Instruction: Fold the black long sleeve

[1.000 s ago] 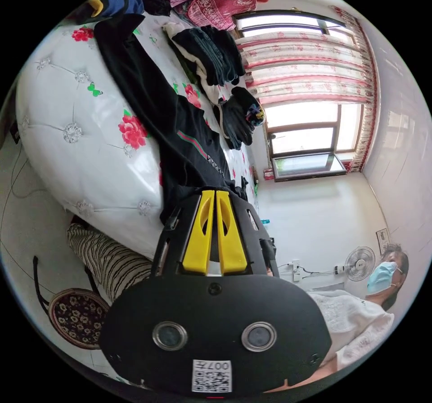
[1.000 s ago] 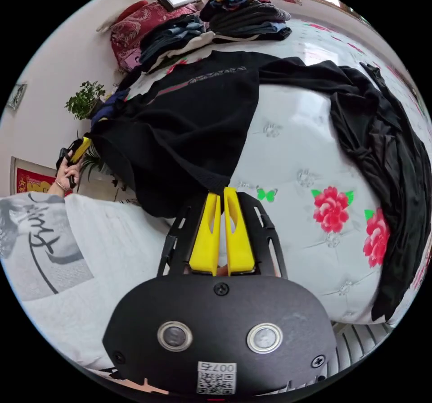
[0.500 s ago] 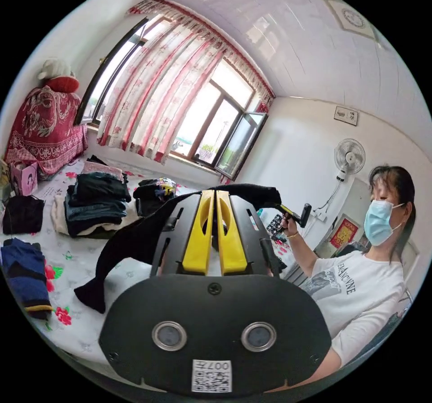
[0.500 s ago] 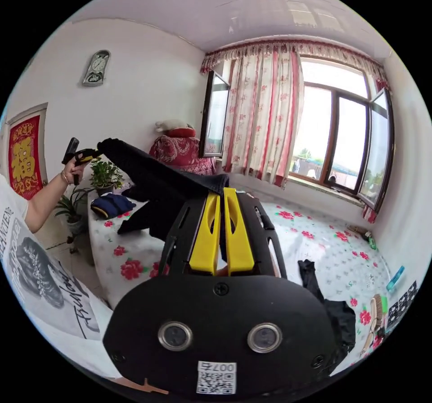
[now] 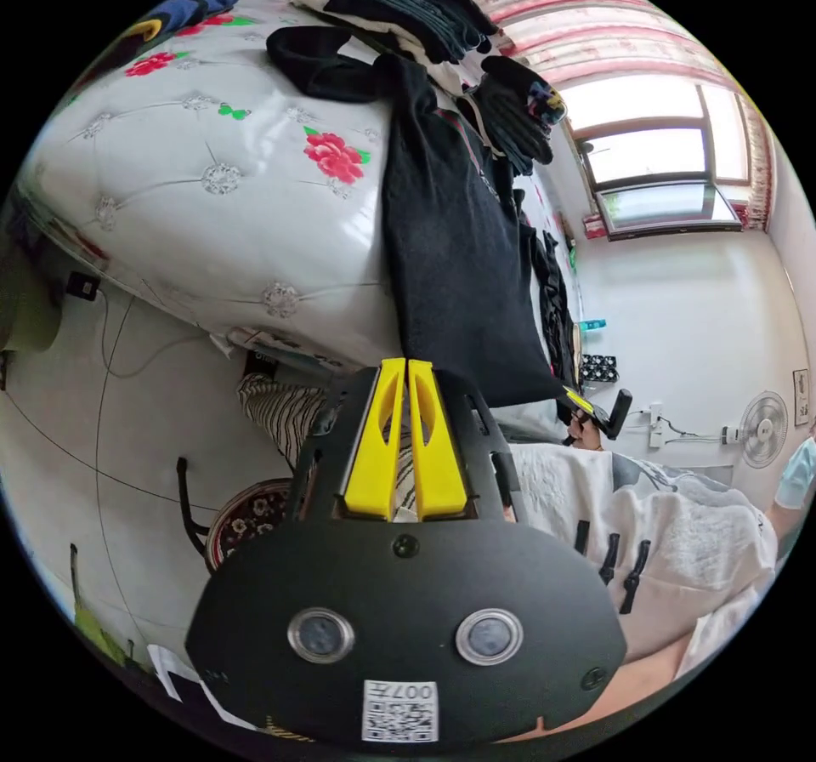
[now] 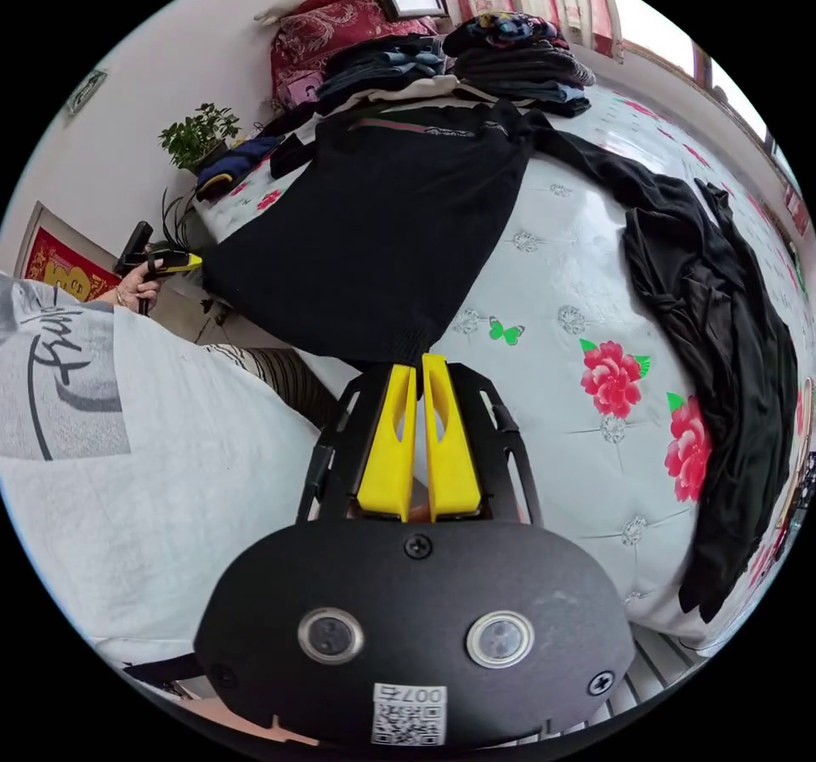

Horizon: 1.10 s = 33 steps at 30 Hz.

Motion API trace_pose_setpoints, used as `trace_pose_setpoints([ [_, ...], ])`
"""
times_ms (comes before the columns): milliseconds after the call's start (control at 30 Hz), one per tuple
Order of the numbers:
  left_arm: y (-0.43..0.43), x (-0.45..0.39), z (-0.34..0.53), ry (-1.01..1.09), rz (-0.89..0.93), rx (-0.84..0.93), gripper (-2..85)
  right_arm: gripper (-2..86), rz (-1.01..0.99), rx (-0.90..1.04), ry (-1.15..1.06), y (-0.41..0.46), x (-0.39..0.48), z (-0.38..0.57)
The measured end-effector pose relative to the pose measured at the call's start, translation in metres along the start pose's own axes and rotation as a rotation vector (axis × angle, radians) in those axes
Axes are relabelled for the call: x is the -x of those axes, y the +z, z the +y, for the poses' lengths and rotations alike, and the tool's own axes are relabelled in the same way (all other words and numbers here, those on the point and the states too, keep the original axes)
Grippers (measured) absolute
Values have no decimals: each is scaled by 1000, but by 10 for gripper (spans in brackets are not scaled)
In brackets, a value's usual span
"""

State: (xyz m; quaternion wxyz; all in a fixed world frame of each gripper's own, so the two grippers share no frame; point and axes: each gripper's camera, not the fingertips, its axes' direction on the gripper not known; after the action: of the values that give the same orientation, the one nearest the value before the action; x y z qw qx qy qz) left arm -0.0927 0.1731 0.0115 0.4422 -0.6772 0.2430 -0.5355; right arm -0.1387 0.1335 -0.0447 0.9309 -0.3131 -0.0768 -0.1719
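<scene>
Plainly at the laying-out stage, with the black long sleeve (image 6: 374, 226) spread flat on the bed (image 6: 552, 320), collar towards the stacks of folded clothes (image 6: 510, 56) and hem drawn past the mattress edge. Pinched at one hem corner by the right gripper (image 6: 422, 361), yellow fingers (image 6: 450, 447) pressed together on the ribbed edge; pinched at the other corner by the left gripper (image 5: 406, 364), fingers (image 5: 378, 439) likewise closed with the cloth caught at their tips. Seen again across the hem from each side: left gripper (image 6: 183, 261) in the right gripper view, right gripper (image 5: 580, 402) in the left gripper view. Worth fearing first: a shallow bite. Holding only the very rim of the hem, so liable to lose a corner under a sharp tug and let that side sag off the bed. Next, too much overhang: likely to slide floorwards under its own weight once released, dragging the smoothed body askew. Then the sleeves. One bent back across the bed near the collar (image 5: 314, 65), so apt to be trapped under the body in a fold; the other trailing towards a loose black garment (image 6: 722, 303), touching or overlapping it, cannot tell which, and easily mistaken for it or snagged with it. Lastly, crowded at the collar end: pushed further up, bound to ruck against the stacks or topple them.
</scene>
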Motion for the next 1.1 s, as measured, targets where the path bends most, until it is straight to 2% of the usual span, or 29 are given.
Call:
trace_pose_setpoints([
  [200, 7, -12, 31, -18, -109, 50, -9, 13, -58, 61, 13, 37, -20, 44],
  [300, 22, -6, 45, -83, -129, 60, -9, 27, -90, 151, 75, 77, -32, 59],
  [433, 19, 7, 58, -177, -140, 25, -3, 41, -37, 282, 136, 105, -53, 75],
  [600, 4, 0, 26, -134, -145, -41, 22, 49, 81, 140, 231, 71, -75, 68],
  [667, 3, -12, -3, -66, -156, -60, 35, 51, 68, 48, 245, 63, -81, 38],
  [867, 8, -58, -126, 126, -151, -134, 75, 52, 53, -51, 122, 87, -75, -97],
  [1100, 34, -103, -284, 320, -281, -130, 101, 51, 89, -56, -51, 128, -62, -262],
])
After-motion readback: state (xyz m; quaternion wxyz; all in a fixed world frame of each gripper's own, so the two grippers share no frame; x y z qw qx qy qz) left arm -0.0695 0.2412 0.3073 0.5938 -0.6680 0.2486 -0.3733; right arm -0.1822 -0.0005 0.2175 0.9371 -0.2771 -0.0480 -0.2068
